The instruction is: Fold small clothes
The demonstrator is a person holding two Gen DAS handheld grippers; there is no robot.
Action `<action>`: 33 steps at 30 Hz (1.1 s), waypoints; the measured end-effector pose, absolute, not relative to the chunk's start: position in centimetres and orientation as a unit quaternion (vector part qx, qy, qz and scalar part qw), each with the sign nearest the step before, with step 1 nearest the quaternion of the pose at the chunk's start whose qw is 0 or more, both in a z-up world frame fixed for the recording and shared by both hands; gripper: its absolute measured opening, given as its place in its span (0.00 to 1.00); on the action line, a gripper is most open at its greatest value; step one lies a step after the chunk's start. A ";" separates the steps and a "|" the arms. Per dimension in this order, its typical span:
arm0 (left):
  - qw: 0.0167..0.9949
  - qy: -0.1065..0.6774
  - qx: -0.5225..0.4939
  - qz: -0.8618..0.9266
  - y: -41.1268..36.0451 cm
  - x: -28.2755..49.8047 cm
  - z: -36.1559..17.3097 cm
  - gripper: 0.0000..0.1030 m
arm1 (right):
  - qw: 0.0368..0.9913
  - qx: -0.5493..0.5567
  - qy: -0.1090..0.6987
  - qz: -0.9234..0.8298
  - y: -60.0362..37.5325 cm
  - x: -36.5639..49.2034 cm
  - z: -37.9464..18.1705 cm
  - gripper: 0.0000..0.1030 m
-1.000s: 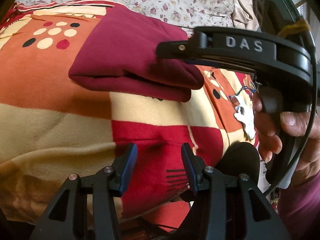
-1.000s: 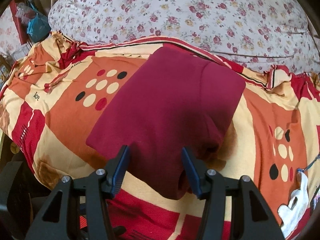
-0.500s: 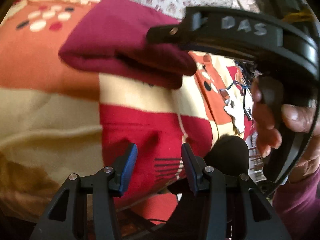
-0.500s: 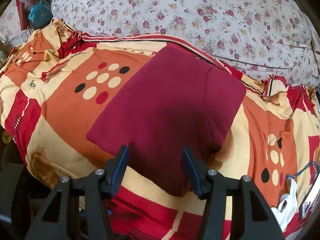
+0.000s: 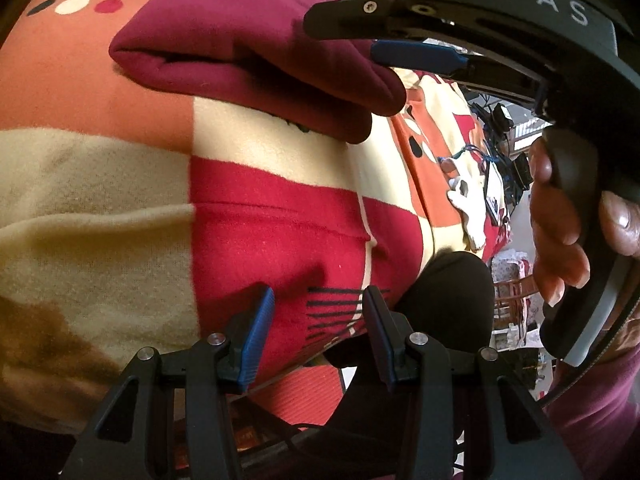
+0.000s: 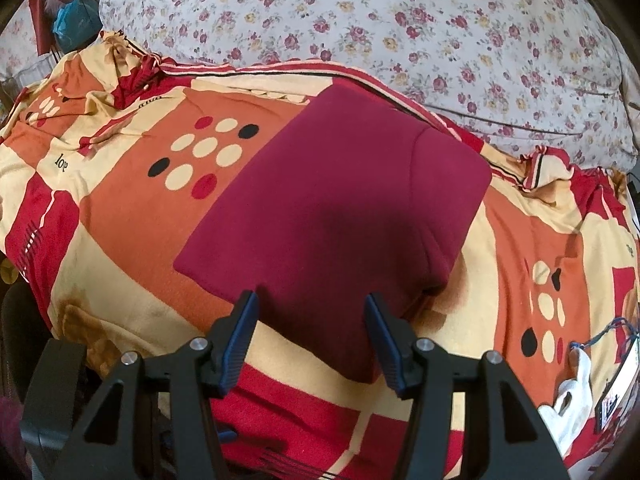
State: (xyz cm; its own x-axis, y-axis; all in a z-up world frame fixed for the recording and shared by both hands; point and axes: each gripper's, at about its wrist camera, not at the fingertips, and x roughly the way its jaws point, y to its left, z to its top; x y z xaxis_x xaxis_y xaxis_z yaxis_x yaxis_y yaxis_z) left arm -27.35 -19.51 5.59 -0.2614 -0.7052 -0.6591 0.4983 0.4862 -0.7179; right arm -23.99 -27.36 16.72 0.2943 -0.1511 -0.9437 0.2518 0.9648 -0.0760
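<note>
Your folded maroon garment (image 6: 332, 216) lies flat on the patterned blanket (image 6: 132, 216) that covers the bed, with the floral sheet (image 6: 400, 28) just beyond its far edge. In the left wrist view the garment (image 5: 248, 36) shows its near folded edge, a thick roll with layers stacked one on another.

Your right gripper (image 6: 310, 338) hangs above the near edge of the garment, pointing steeply down. Its jaws stand partly open, and the cloth seen between them is below, not pinched; nothing is held. In the left wrist view the same gripper (image 5: 400, 46) reaches in from the right, its blue pad close over the garment's right corner; whether it touches the cloth cannot be told. Your right hand (image 5: 560, 220) wraps the handle.

Your left gripper (image 5: 318, 322) sits off to the near side, over a red patch of blanket at the bed's edge, well apart from the garment. Its jaws are narrowly open and empty.

A white cloth scrap (image 6: 572, 396) lies on the blanket far right.
</note>
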 end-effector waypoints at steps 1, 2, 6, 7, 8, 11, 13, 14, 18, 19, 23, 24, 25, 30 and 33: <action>0.602 0.617 -0.083 -0.499 -19.5 -27.3 5.6 0.23 | 0.803 0.045 0.580 -0.126 -27.4 -24.0 16.7 0.57; 0.603 0.617 -0.083 -0.499 -19.6 -27.4 5.6 0.23 | 0.803 0.046 0.581 -0.127 -27.5 -24.1 16.7 0.57; 0.611 0.614 -0.073 -0.495 -19.7 -27.5 5.7 0.23 | 0.803 0.046 0.580 -0.125 -27.4 -24.1 16.6 0.58; 0.612 0.613 -0.071 -0.495 -19.9 -27.6 5.7 0.23 | 0.804 0.046 0.580 -0.124 -27.4 -24.1 16.5 0.58; 0.611 0.613 -0.070 -0.495 -20.0 -27.7 5.7 0.23 | 0.804 0.047 0.580 -0.124 -27.4 -24.2 16.4 0.58; 0.612 0.612 -0.066 -0.496 -20.0 -27.7 5.7 0.23 | 0.803 0.051 0.581 -0.124 -27.5 -24.3 16.3 0.59; 0.620 0.606 -0.064 -0.495 -19.8 -27.6 6.1 0.23 | 0.803 0.055 0.580 -0.125 -27.7 -24.5 16.3 0.59; 0.634 0.594 -0.062 -0.492 -19.6 -27.4 6.8 0.23 | 0.804 0.057 0.578 -0.125 -27.8 -24.5 16.3 0.59; 0.691 0.550 -0.065 -0.465 -17.8 -25.5 9.1 0.23 | 0.809 0.065 0.566 -0.143 -29.0 -25.0 16.7 0.61; 0.704 0.543 -0.065 -0.453 -17.3 -24.8 9.6 0.23 | 0.810 0.069 0.563 -0.148 -29.4 -25.2 16.7 0.61; 0.743 0.522 -0.056 -0.415 -16.8 -21.6 11.0 0.23 | 0.811 0.105 0.549 -0.172 -32.0 -26.4 16.3 0.64; 0.749 0.517 -0.046 -0.411 -17.0 -21.0 11.2 0.23 | 0.810 0.118 0.546 -0.178 -32.8 -26.6 16.1 0.64; 0.758 0.512 -0.032 -0.404 -17.4 -20.1 11.4 0.23 | 0.810 0.132 0.539 -0.188 -33.8 -26.8 15.9 0.64; 0.788 0.488 0.015 -0.375 -19.4 -17.5 11.7 0.23 | 0.823 0.199 0.496 -0.192 -37.5 -26.3 15.6 0.64; 0.789 0.486 0.018 -0.375 -20.5 -16.1 11.7 0.23 | 0.826 0.232 0.473 -0.198 -39.6 -24.9 14.5 0.63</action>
State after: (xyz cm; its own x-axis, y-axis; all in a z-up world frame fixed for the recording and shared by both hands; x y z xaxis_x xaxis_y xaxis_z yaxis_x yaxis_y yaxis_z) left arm -16.12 -20.54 11.69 0.2465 -0.5747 -0.7804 0.6098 0.7178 -0.3360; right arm -24.87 -39.65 14.55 0.4741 -0.1079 -0.8738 0.5474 0.8135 0.1965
